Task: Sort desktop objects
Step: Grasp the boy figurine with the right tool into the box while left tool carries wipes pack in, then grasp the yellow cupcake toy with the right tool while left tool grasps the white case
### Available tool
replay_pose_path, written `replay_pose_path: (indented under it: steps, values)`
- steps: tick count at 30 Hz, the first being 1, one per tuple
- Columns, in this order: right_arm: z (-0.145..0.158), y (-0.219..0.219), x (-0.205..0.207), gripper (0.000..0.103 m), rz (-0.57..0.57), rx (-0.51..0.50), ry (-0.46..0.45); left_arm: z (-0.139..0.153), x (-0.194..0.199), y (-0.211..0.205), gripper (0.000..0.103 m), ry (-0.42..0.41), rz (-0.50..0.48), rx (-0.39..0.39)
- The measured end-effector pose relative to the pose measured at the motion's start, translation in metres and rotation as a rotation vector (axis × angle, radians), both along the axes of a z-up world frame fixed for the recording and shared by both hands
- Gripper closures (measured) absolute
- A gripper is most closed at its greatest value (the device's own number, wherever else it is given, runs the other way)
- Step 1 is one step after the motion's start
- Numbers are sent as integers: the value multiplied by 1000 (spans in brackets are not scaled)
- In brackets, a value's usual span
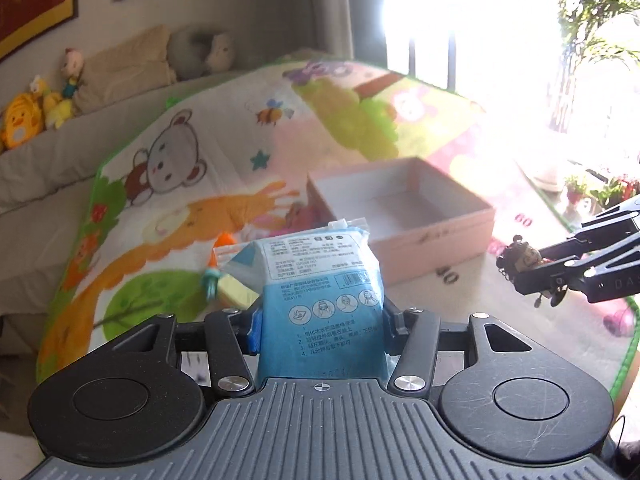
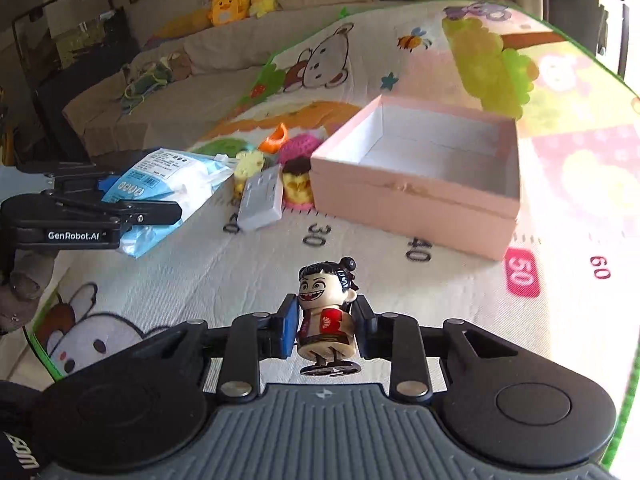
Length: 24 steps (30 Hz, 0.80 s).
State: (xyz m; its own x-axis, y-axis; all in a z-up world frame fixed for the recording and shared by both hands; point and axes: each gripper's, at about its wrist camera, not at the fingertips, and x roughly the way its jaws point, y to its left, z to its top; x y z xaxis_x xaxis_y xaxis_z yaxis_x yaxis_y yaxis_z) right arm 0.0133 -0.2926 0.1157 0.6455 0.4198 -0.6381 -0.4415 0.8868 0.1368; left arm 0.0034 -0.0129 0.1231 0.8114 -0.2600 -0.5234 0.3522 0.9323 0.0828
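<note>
I'm eyeing the empty pink box (image 2: 416,184) on the mat. My left gripper (image 1: 320,320) is clamping the floppy blue packet (image 1: 320,292); it may sag out. My right gripper (image 2: 326,330) is pinching the figurine (image 2: 326,316) in the air, which could twist loose.

Plush toys (image 2: 240,2) on sofa (image 2: 168,76); cartoon play mat (image 2: 400,52)

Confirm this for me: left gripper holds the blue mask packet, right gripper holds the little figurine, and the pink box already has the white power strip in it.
Not quite. The pink box holds nothing; the right wrist view shows the white power strip lying on the mat beside it. The rest stands: the left gripper holds the blue mask packet, the right gripper the figurine.
</note>
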Motion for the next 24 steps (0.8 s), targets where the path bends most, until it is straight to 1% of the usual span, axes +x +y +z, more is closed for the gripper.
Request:
replay_pose_path:
  steps: [1,2,4,5,7,9,10,11,12,13,14,15,16,19,21,23,24]
  values:
    - [22,-9,5,75,-30,27,-56,14,6,-10,46,-51,-32,-12]
    - [37,-15,10,75,-53,42,-104,24,14,-20,46,-85,-59,-26]
    - [57,-20,22,75,-105,34,-195,33,34,-40,46,-126,-89,-40]
    - [62,-21,31,75,-128,28,-218,33,50,-54,46,-137,-99,-54]
    - [64,-24,55,75,-167,29,-224,27,77,-72,46,-132,-115,-88]
    - [58,-25,80,75,-206,23,-235,13,109,-89,41,-131,-101,-106]
    - [53,-25,93,75,-222,20,-249,3,124,-94,31,-111,-94,-104]
    - [47,-26,104,74,-229,14,-252,-5,135,-96,25,-75,-89,-96]
    - [39,-26,115,72,-240,3,-231,-13,141,-95,20,-44,-75,-86]
    - [32,-28,124,68,-265,-4,-203,-20,141,-91,19,-15,-54,-77]
    - [25,-30,126,68,-280,-3,-178,-25,139,-86,17,2,-44,-71]
    - [19,-33,125,68,-274,6,-164,-32,132,-75,11,22,-33,-62]
    - [14,-33,122,68,-270,8,-158,-38,123,-63,8,33,-12,-47]
    - [0,-27,107,64,-264,-33,-169,-54,99,-34,7,57,62,-4]
    - [-8,-16,93,60,-230,-52,-169,-65,85,-12,6,81,103,13]
    - [-15,2,78,49,-163,-50,-145,-76,72,6,6,103,158,40]
    - [-20,11,74,48,-129,-49,-131,-80,68,14,5,118,186,48]
